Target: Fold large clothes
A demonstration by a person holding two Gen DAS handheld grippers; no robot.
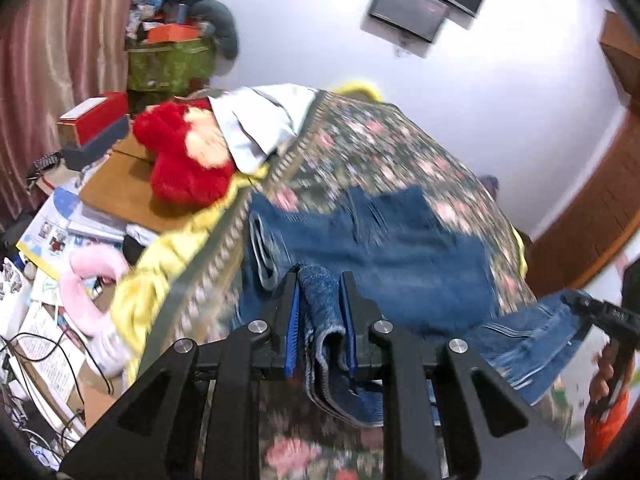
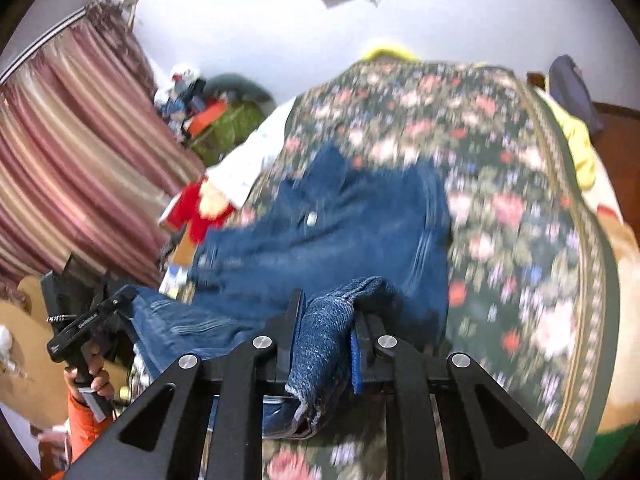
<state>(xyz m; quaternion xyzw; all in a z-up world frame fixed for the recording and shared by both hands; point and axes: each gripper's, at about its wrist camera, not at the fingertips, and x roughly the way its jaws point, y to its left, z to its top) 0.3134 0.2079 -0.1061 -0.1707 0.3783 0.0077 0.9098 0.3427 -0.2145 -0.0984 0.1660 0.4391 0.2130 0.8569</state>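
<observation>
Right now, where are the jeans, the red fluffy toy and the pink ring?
jeans (image 1: pixel 400 248), left wrist view, flat middle.
red fluffy toy (image 1: pixel 180 176), left wrist view, red fur.
pink ring (image 1: pixel 82 304), left wrist view, lower rim.

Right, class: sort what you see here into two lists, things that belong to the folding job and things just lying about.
Belongs to the job:
- blue denim jeans
- left gripper, shut on denim
- right gripper, shut on denim
- floral bedspread

Lying about:
- red plush toy
- pink fluffy ring
- wall-mounted black screen
- striped curtain

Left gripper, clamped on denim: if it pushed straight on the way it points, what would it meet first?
Probably the spread blue denim jeans ahead of the left gripper, lying on the dark floral bedspread; blur leaves depth uncertain.
</observation>
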